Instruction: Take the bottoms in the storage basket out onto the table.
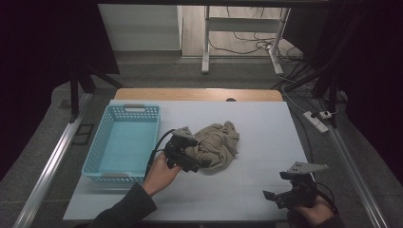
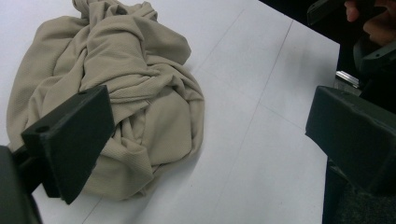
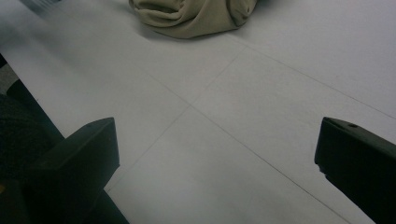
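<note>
Crumpled beige cloth (image 1: 216, 145) lay mid-surface (image 1: 256, 190), right of light blue basket (image 1: 124, 142), left tool (image 1: 183, 154) spread wide, one jaw against cloth's near edge, right tool (image 1: 285, 194) spread too, well apart at near right corner.

Hidden and cut-off parts — cloth, basket, hands

In the right gripper view the beige cloth (image 3: 194, 16) is cut by the top edge, and the desk (image 3: 42, 42) blurs toward the upper left. In the left gripper view one black finger (image 2: 70, 140) covers the cloth's near left side, and the other hand (image 2: 373, 21) is clipped at the top right corner. In the high view the left gripper (image 1: 183, 152) hides the cloth's left edge — the basket (image 1: 95, 152)'s holes are too small to count.
</note>
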Motion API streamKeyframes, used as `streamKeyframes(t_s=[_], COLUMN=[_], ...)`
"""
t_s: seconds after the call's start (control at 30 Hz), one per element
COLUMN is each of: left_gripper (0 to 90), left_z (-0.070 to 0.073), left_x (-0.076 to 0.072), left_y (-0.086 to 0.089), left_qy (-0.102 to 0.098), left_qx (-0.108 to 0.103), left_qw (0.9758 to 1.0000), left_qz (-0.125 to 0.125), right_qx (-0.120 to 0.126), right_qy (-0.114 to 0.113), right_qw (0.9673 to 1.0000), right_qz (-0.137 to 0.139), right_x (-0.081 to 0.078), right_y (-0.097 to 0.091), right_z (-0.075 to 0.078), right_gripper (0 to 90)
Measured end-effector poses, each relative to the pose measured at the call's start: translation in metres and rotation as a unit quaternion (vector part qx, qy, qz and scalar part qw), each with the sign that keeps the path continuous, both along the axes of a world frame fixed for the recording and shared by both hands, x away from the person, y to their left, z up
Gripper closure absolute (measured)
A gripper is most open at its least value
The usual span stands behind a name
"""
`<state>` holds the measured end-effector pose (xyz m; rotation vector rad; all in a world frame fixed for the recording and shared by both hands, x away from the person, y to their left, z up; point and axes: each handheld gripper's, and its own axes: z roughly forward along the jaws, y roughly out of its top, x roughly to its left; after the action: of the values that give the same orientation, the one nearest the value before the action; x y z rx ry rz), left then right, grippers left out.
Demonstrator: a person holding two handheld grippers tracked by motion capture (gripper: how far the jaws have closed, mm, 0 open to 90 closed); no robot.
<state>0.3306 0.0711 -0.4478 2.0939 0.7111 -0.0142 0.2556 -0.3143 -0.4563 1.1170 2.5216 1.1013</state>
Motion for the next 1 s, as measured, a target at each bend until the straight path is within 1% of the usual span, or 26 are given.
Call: streamKeyframes(t_s=[0.1,0.4,0.67,0.9,1.0], left_gripper=[2.3,2.5,2.6,2.6,2.4], left_z=[0.001,0.001,0.000,0.001,0.001], left_x=[-0.001,-0.003,-0.009,-0.013,-0.015], left_y=[0.002,0.008,0.013,0.019,0.022], left_qy=[0.000,-0.002,-0.001,-0.001,0.000], left_qx=[-0.004,-0.005,-0.003,-0.008,-0.006], left_qw=[1.0000,1.0000,1.0000,0.9999,0.9999], left_qz=[0.003,0.006,0.007,0.011,0.011], right_qx=[0.000,0.000,-0.001,-0.001,-0.002], right_qy=[0.000,0.000,0.002,0.002,0.002], right_qw=[1.0000,1.0000,1.0000,1.0000,1.0000], right_qz=[0.000,0.000,0.000,-0.001,-0.001], right_x=[0.000,0.000,0.001,0.001,0.001], right_y=[0.000,0.000,0.000,0.000,0.001], right_z=[0.000,0.000,0.000,0.000,0.000], right_gripper=[0.0,0.0,0.0,0.0,0.0])
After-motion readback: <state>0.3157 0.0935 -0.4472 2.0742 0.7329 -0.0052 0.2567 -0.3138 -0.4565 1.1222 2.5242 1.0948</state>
